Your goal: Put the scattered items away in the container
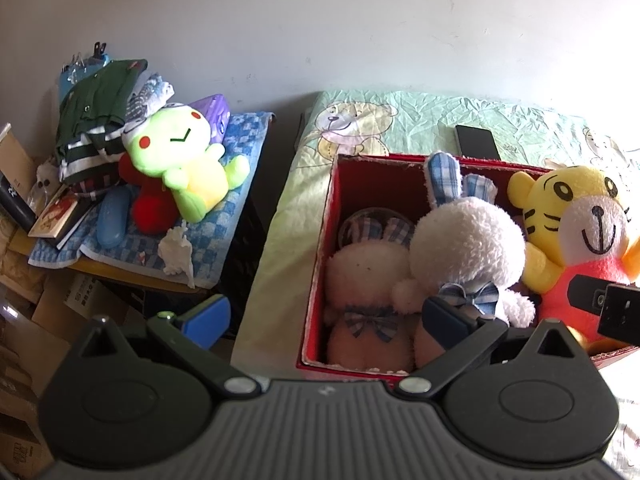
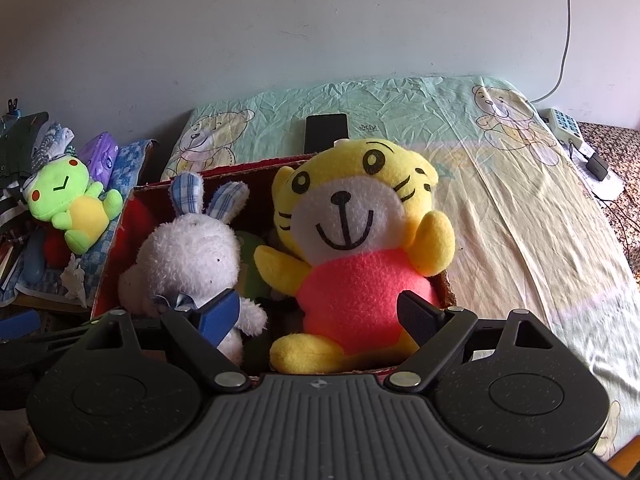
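Bedsheet under red box, white wall behind.

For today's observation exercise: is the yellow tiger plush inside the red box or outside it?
Inside. The yellow tiger plush sits upright in the red box beside the white rabbit plush, its feet behind the near wall and its head above the rim.
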`<state>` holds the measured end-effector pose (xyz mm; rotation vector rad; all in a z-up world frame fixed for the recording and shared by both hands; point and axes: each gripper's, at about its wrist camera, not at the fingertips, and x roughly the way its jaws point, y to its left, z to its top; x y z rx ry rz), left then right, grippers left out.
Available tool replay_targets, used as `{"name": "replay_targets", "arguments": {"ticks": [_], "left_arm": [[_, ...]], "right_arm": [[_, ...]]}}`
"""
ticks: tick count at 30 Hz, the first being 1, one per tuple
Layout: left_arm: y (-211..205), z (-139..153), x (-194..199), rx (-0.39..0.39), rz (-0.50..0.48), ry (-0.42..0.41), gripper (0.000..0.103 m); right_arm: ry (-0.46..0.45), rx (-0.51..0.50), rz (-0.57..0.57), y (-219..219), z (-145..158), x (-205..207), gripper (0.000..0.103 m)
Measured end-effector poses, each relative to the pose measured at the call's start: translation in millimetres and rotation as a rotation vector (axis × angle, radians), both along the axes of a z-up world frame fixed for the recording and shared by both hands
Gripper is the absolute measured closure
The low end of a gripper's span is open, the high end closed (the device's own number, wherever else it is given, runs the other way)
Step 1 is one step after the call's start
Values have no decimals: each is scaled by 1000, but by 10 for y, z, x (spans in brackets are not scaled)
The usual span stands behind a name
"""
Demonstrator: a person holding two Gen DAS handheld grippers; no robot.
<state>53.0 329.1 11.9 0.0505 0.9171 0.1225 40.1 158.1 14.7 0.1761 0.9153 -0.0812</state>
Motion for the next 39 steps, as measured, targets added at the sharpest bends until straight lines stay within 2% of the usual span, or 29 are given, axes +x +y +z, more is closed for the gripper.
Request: {"name": "replay_targets", "arguments": {"ticks": [39], "left_arm": [[-12,-21,83,4,11,10,1]], "right_arm": [[2,-10,3,11,-11,38,15]]}}
